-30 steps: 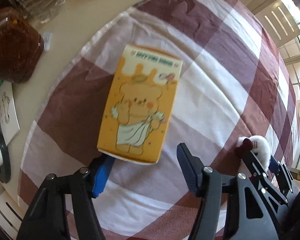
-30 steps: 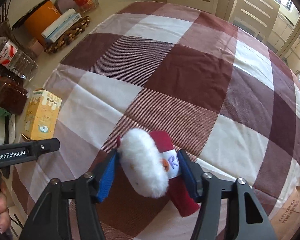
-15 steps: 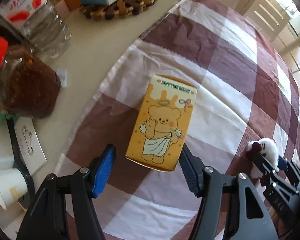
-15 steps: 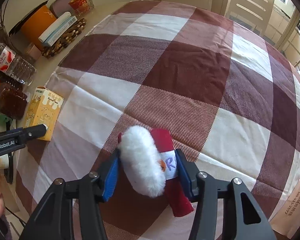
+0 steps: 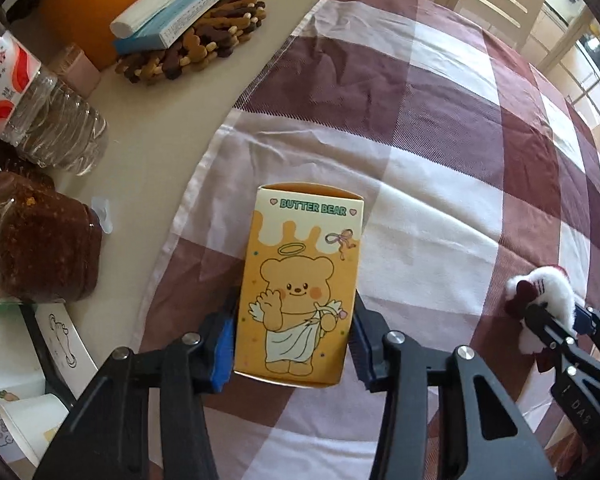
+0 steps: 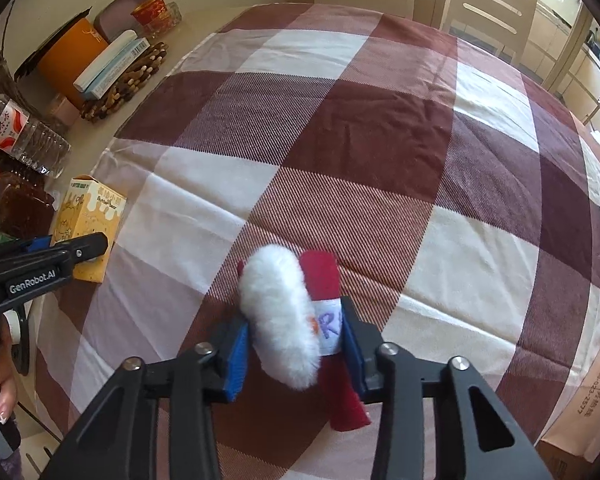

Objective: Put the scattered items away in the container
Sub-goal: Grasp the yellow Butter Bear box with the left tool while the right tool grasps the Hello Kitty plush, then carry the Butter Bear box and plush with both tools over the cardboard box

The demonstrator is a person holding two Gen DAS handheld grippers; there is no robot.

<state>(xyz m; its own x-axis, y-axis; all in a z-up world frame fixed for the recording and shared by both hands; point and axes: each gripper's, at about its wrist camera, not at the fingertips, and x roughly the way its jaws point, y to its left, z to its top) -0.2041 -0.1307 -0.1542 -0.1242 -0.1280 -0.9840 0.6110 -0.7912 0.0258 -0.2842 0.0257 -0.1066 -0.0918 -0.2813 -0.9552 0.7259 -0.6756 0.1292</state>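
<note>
A yellow Butter Bear box (image 5: pixel 300 280) lies flat on the checked cloth near its left edge. My left gripper (image 5: pixel 292 350) points down over it. Its jaws are closing, and both blue pads press the box's long sides. The box (image 6: pixel 90 216) also shows at the left of the right wrist view, with a left finger (image 6: pixel 76 248) against it. A white fluffy plush toy (image 6: pixel 280 312) with red parts and an "R" label lies between the pads of my right gripper (image 6: pixel 294 344). Those jaws are closing too, and the pads squeeze the fur. The left wrist view shows this toy (image 5: pixel 548 292) at far right.
Left of the cloth on the beige table stand a water bottle (image 5: pixel 28 100), a jar of brown stuff (image 5: pixel 36 248), a wooden trivet (image 5: pixel 204 52) bearing a blue-white packet, and a paper cup (image 5: pixel 28 420). A cardboard box's corner (image 6: pixel 580 392) shows at lower right. Chairs stand beyond the table.
My left gripper rolled, lined up with the yellow box and closed onto its sides. The right gripper's jaws narrowed onto the plush toy without shifting place.
</note>
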